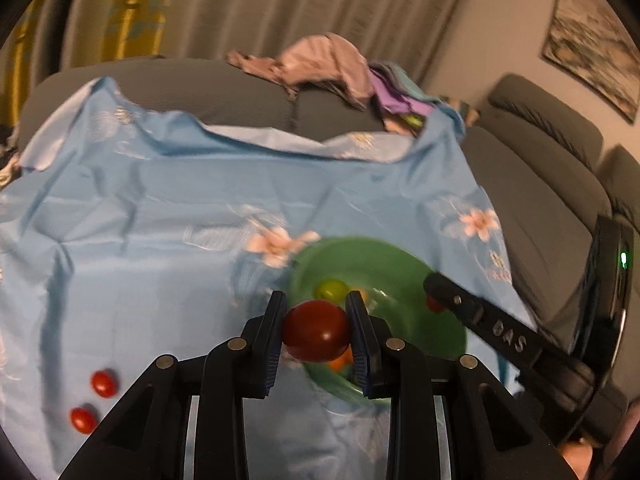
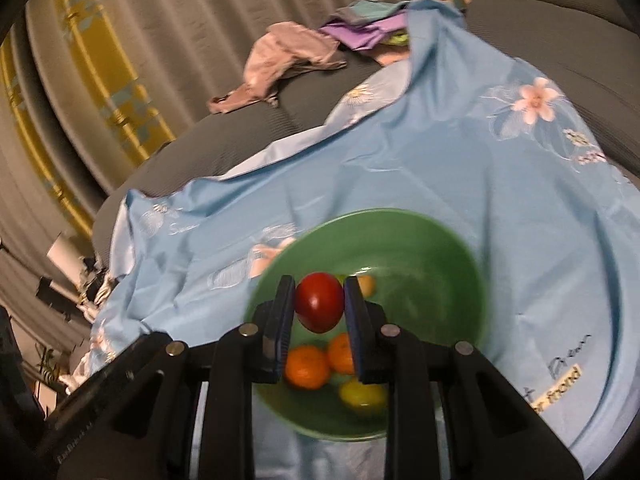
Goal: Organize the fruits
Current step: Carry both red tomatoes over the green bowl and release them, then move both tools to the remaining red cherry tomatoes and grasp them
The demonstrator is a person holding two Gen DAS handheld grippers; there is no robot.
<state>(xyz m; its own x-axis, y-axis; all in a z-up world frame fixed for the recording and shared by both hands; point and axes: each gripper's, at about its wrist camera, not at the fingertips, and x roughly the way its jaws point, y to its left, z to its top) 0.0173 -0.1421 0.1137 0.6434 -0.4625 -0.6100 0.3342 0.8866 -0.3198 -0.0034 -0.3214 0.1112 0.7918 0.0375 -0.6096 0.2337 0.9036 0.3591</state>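
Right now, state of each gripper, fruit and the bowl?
left gripper: shut on a dark red tomato, at the bowl's near rim
right gripper: shut on a red tomato, above the bowl
green bowl: upright on the blue cloth, holds orange and yellow-green fruit
two small red tomatoes: loose on the cloth, outside the bowl

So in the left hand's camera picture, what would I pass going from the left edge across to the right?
Two small red tomatoes on the blue cloth → the left gripper pinching a dark red tomato → the green bowl → the right gripper's black arm.
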